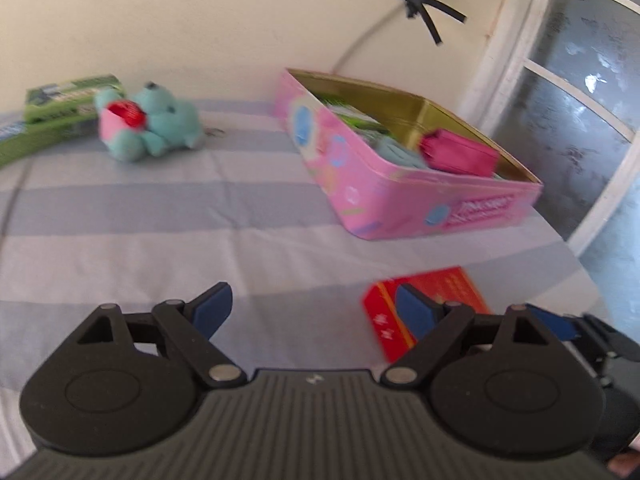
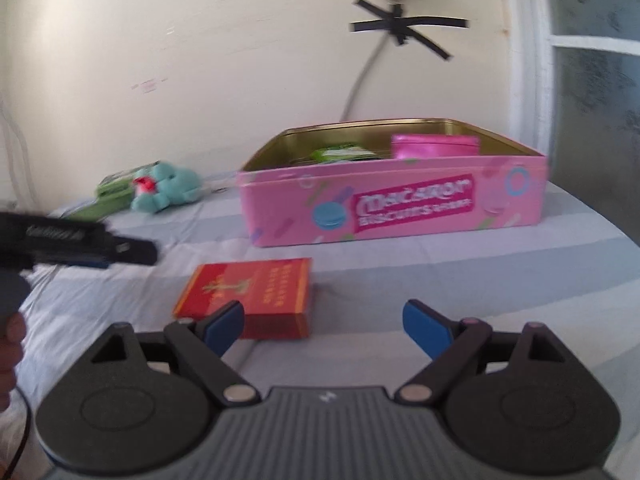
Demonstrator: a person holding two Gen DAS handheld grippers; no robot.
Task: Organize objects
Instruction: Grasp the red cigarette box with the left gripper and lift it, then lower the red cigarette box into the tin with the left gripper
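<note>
An open pink biscuit tin [image 1: 404,196] [image 2: 392,208] stands on the striped cloth, holding a pink pouch [image 1: 460,152] [image 2: 434,146] and green packets [image 2: 340,154]. A red box [image 2: 248,296] [image 1: 432,312] lies flat in front of the tin. A teal plush bear [image 1: 148,126] [image 2: 164,192] lies at the back left beside a green box [image 1: 56,116] [image 2: 108,196]. My left gripper [image 1: 320,312] is open and empty, left of the red box. My right gripper [image 2: 324,326] is open and empty, just in front of the red box.
The striped cloth [image 1: 160,220] covers the surface. Its right edge drops off beyond the tin, near a white-framed glass door [image 1: 580,100]. A grey cable [image 2: 360,80] hangs down the wall behind the tin. The left gripper's body [image 2: 80,244] shows at the left in the right wrist view.
</note>
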